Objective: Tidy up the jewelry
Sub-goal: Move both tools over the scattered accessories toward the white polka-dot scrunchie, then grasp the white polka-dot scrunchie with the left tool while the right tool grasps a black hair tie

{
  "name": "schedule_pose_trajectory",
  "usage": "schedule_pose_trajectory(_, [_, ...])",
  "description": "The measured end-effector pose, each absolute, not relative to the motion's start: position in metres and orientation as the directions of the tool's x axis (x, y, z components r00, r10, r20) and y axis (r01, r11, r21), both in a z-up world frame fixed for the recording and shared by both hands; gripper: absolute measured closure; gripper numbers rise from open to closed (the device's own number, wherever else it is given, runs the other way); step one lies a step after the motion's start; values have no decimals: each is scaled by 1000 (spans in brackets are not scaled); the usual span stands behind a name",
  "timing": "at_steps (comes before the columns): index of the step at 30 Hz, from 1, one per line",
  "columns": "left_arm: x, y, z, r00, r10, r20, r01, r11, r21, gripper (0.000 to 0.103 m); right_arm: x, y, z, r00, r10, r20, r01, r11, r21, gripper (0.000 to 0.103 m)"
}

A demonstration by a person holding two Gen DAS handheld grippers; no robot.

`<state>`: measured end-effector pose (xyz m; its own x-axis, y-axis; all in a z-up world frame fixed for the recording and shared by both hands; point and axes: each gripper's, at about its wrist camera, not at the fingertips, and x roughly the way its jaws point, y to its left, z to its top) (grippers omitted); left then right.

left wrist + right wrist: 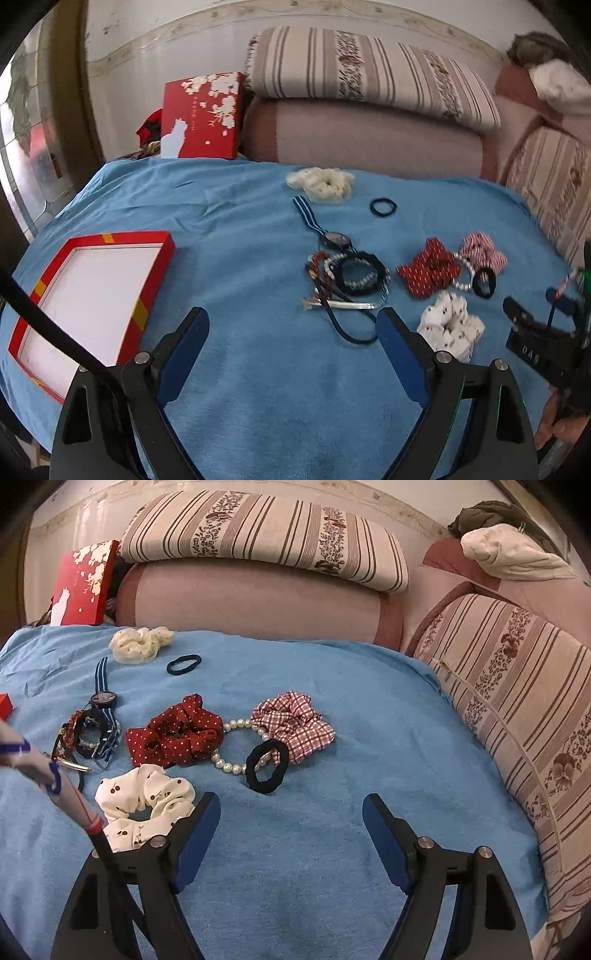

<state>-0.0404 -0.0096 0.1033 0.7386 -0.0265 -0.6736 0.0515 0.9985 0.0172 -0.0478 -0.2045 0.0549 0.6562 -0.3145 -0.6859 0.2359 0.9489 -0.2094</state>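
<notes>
**Left wrist view.** You are holding the left gripper (291, 325) low over the blue cloth (258, 369), jaws spread wide apart w/ nothing between them. Likely reason: it is sitting between the tray and the pile, so either one is a short reach. The open red tray (155, 280) is lying flat to the gripper's left, white floor showing, no items visible inside; it is probably the drop-off pt. Just ahead of the fingertips the tangled pile (345, 275) is lying: dark bangles, a beaded bracelet, red beads, a thin cord looping toward the right finger, a metal clip. The striped-strap watch (334, 240) is touching the pile's far edge. Farther back, the cream scrunchie (321, 182) and a thin black hair tie (383, 206) are lying apart from the rest.

**Right wrist view.** You are holding the right gripper (291, 812), also w/ jaws wide apart and empty. It is facing the second cluster, well placed for a first pick. The thick black hair tie (266, 766) is lying nearest, overlapping the pearl bracelet (236, 738), which is running between the red dotted scrunchie (177, 731) and the checked scrunchie (295, 723). The cherry-print scrunchie (144, 805) is lying just beside the left finger. Soft items are bunched and overlapping, so expect one to drag its neighbor.
</notes>
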Motion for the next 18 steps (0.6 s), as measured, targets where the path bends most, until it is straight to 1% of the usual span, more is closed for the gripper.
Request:
schedule_pose_trajectory(4, [-44,-14,98,740,-27,-672,72,997,39,12,-46,-209,52,645,-278,-712,228,959,-167,20])
schedule_pose_trajectory(15, [-41,-20,81,674,-91,-733,121,993,-13,12,-44,-213,49,635,-263,-726,230,962,-148,20])
schedule_pose_trajectory(17, [-40,-22,80,661,-107,-743,132,991,-26,18,-45,-217,51,640,-247,-728,232,965,-124,20])
schedule_pose_trajectory(18, [-40,-23,81,653,-120,-748,142,989,-35,19,-46,-222,53,644,-223,-732,236,968,-88,20])
